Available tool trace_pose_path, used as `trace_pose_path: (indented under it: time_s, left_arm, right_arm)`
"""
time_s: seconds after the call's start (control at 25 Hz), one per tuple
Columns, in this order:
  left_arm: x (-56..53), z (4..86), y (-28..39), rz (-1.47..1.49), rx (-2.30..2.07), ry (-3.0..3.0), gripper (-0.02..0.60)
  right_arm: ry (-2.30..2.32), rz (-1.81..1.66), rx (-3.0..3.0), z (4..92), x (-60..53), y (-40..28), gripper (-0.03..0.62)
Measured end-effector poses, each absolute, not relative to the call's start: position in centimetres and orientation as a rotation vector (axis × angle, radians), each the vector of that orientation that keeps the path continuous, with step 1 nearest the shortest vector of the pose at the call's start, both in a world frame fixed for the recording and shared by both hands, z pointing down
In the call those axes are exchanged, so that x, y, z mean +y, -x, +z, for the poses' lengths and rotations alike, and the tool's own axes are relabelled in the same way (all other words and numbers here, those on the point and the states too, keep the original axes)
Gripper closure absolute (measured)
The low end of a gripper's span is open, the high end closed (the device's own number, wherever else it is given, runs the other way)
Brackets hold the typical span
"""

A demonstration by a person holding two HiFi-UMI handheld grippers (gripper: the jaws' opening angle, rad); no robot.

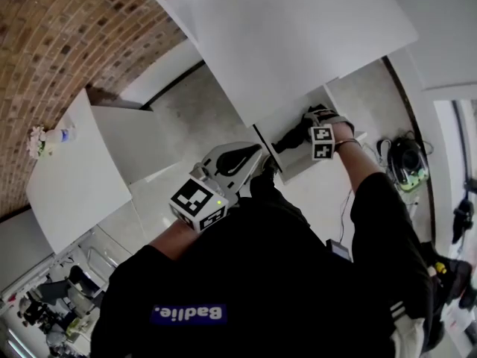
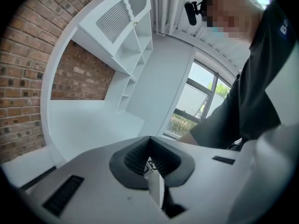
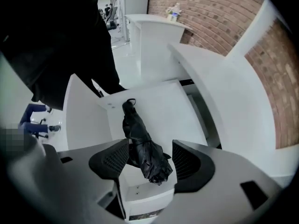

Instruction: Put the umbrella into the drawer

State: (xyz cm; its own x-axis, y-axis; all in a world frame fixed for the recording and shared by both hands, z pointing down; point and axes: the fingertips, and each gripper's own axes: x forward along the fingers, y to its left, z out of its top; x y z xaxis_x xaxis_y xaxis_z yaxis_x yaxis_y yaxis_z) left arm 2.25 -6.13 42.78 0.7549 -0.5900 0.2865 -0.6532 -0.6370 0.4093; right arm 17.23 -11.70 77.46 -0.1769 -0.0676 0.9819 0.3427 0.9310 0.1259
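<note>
The black umbrella [image 3: 142, 143] lies folded inside the open drawer [image 3: 168, 101], so it seems already delivered. The right gripper [image 3: 149, 157] stands over it with jaws apart, probably releasing it. The left gripper [image 2: 150, 158] is clenched on nothing, kept aside as unneeded.

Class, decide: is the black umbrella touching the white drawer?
Touching. The right gripper view shows the umbrella lying on the drawer floor, with the right claw open, not gripping it.
</note>
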Motion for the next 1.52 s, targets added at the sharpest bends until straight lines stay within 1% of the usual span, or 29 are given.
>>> trace_pose_path:
  time_s: [0.28,0.48,0.6,0.76,1.04,1.2,1.32,1.52]
  left_arm:
    - [-6.2,41.0,-2.1,0.147,-0.868,-2.523,0.578]
    - [-5.5,40.2,-2.9,0.157,-0.746,-2.588,0.578]
    - [-5.1,39.8,-3.1,0.161,-0.691,-2.615,0.578]
    - [-4.2,39.6,-3.0,0.165,-0.621,-2.637,0.578]
    - [-2.6,39.0,-3.3,0.185,-0.523,-2.672,0.578]
    - [-2.1,38.0,-3.3,0.174,-0.494,-2.697,0.578]
    - [-1.6,37.7,-3.6,0.169,-0.470,-2.707,0.578]
    - [-1.1,37.9,-3.8,0.167,-0.450,-2.706,0.578]
  right_arm:
    - [-0.186,-0.091,-1.900,70.7,-10.5,-16.6,0.293]
    - [-0.574,0.255,-2.059,67.2,-9.2,-16.9,0.298]
    - [-0.749,0.373,-2.130,64.3,-8.4,-16.4,0.323]
    - [-0.967,0.519,-2.239,59.6,-6.7,-15.6,0.376]
    - [-1.215,0.734,-2.440,51.8,-3.5,-14.1,0.436]
    - [-1.308,0.771,-2.526,47.9,-2.0,-13.4,0.471]
    - [-1.389,0.752,-2.528,46.0,-0.8,-13.8,0.521]
    - [-1.466,0.802,-2.512,45.5,0.5,-13.8,0.553]
